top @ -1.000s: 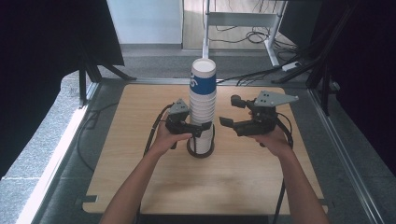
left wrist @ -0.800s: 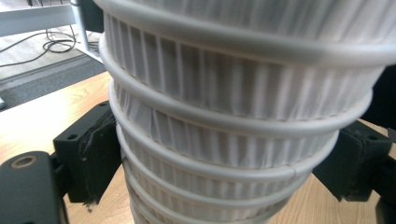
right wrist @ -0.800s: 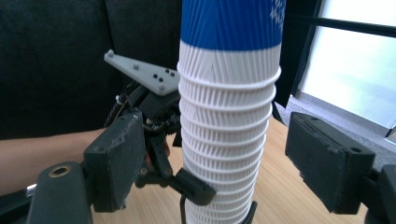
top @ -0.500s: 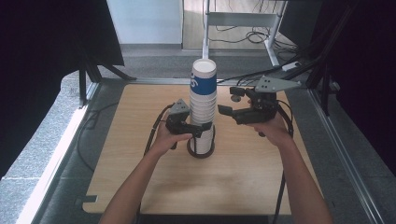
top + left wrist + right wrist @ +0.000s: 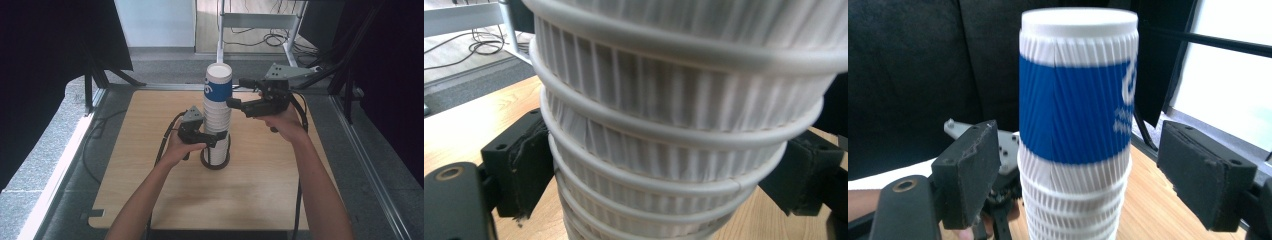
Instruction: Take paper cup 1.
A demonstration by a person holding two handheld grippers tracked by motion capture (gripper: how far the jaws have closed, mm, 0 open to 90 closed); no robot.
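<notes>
Pale wood makes up the table (image 5: 165, 200), and the person's two forearms come in over its near edge from the bottom of the high view. Just past the left hand, the left gripper (image 5: 212, 141) sits low at the centre of the frame, clamped on the lower part of a stack of ribbed white paper cups (image 5: 217, 120). In the left gripper view both black pads press against the nested rims, one at the lower left and one at the lower right, so this claw is holding the stack steady. The stack stands upright in the middle of the table, inside a dark ring base (image 5: 215, 162).

Farther up and to the right of the stack, the right gripper (image 5: 235, 104) is level with the top cup (image 5: 1078, 95), the one with the blue band. Its jaws have just been opening and now stand wide. In the right gripper view the blue-banded cup is between them with a clear gap on each side, so nothing is gripped.

As I judge it, the work is pulling the top cup off the stack. Bracing the stack is done and the right claw is lined up around the cup. Closing on it, lifting it free and setting it down remain, and no cup lies apart on the table.
</notes>
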